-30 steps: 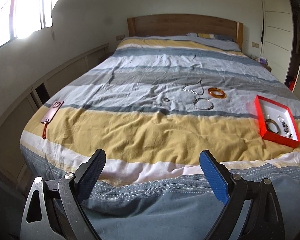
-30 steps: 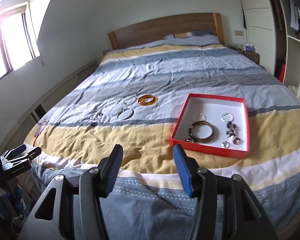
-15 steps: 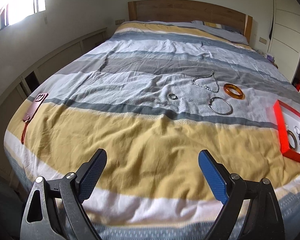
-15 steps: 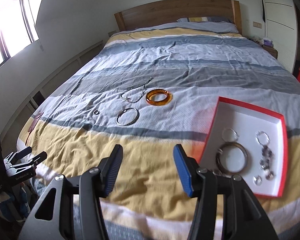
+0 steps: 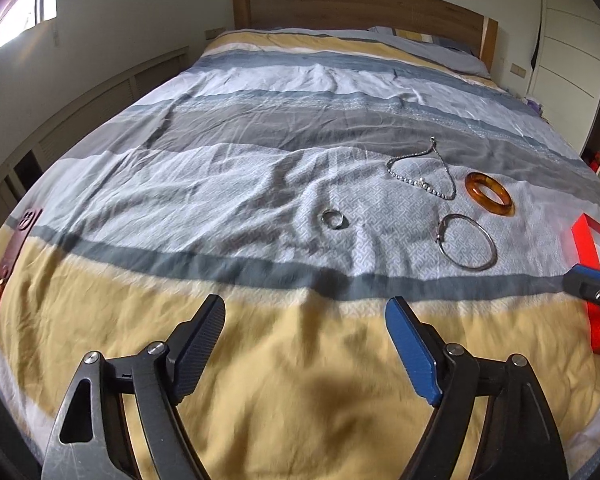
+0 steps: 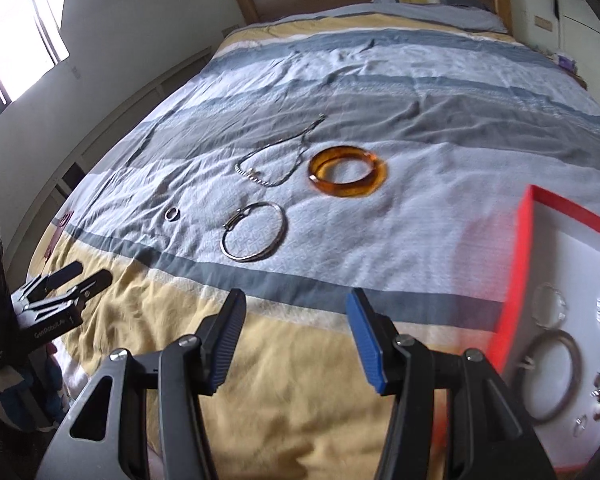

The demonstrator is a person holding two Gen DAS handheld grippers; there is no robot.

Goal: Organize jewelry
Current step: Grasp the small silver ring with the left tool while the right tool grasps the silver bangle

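Note:
On the striped bedspread lie an amber bangle (image 6: 348,178) (image 5: 489,199), a thin silver bangle (image 6: 255,236) (image 5: 467,247), a chain necklace (image 6: 278,158) (image 5: 422,172) and a small ring (image 6: 172,213) (image 5: 334,220). A red tray with a white floor (image 6: 518,276) (image 5: 584,248) at the right holds a dark bangle (image 6: 552,374) and several small pieces. My left gripper (image 5: 305,322) is open and empty over the yellow stripe. My right gripper (image 6: 296,320) is open and empty, short of the silver bangle, left of the tray.
A brown strap-like item (image 5: 14,244) lies at the bed's left edge. A wooden headboard (image 5: 360,4) and pillows stand at the far end. White wardrobes (image 5: 568,52) stand to the right. The left gripper also shows at the right wrist view's left edge (image 6: 60,292).
Both grippers have moved forward over the bed, toward the loose jewelry. The items and the tray now look larger and nearer. Both stay open.

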